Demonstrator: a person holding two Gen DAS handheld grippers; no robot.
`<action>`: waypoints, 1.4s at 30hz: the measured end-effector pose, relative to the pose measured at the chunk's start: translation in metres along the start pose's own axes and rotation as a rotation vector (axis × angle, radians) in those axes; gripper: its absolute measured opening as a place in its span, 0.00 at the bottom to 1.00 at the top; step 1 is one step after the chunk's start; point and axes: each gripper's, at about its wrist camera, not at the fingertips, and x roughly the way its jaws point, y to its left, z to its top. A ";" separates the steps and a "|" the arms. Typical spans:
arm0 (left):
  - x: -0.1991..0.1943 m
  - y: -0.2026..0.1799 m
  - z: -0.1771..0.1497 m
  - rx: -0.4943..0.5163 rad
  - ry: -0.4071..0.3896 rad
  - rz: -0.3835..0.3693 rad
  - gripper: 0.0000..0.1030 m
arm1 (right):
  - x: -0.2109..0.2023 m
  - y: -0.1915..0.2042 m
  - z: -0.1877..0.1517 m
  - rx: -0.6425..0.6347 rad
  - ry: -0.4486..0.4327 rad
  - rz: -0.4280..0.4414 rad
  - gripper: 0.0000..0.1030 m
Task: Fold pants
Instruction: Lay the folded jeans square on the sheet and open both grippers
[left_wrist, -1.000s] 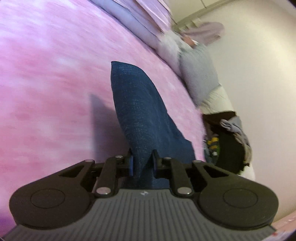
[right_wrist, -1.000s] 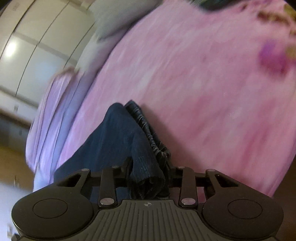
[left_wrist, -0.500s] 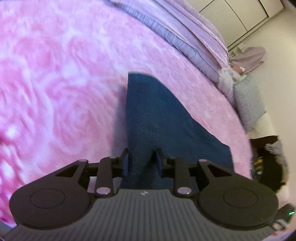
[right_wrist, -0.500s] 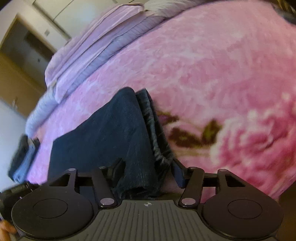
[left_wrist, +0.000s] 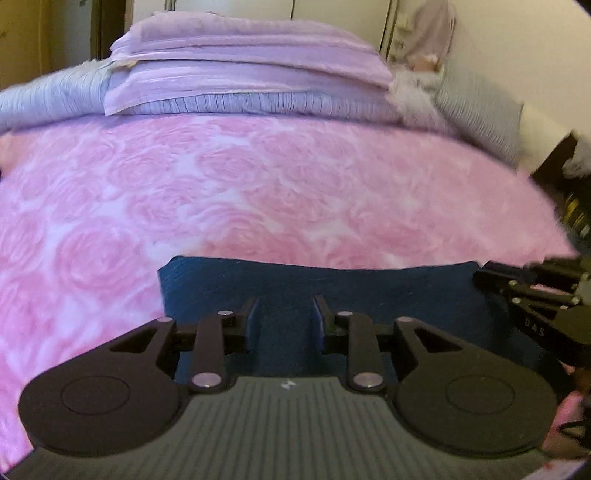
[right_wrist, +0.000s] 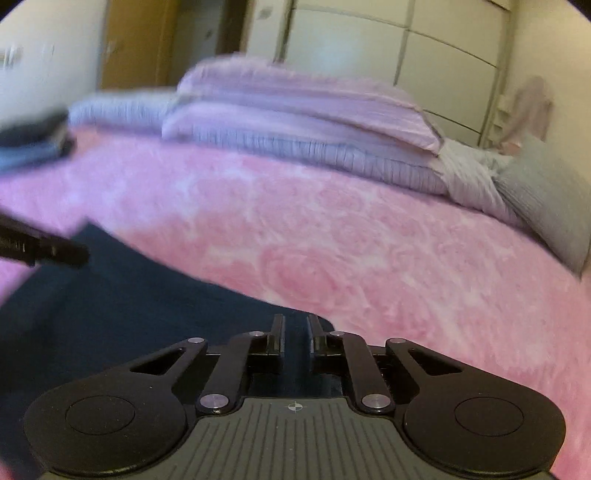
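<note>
The dark blue pants lie spread flat across the near part of the pink rose-patterned blanket. My left gripper sits at their left end, shut on a strip of the blue cloth that fills the gap between its fingers. In the right wrist view the pants stretch away to the left. My right gripper is at their right corner, its jaws nearly together with blue cloth between them. Each gripper shows in the other's view: the right gripper and the left gripper.
A stack of folded lilac bedding lies at the far side of the bed, with a grey pillow to its right. A dark folded pile sits at the far left. Wardrobe doors stand behind, and clutter beside the bed.
Both grippers swung the hanging pants down; they now lie flat on the blanket. The bunched waistband is gone from the right gripper, whose jaws stand much closer together. Both views now face the bedding.
</note>
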 end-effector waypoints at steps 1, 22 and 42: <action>0.011 -0.001 -0.001 0.012 0.009 0.019 0.23 | 0.009 -0.001 0.000 -0.025 0.015 -0.011 0.07; -0.097 -0.020 -0.072 -0.041 0.069 -0.017 0.26 | -0.130 -0.006 -0.049 0.167 0.081 0.100 0.07; -0.147 -0.055 -0.096 0.013 0.085 0.037 0.53 | -0.168 0.023 -0.056 0.262 0.089 0.103 0.68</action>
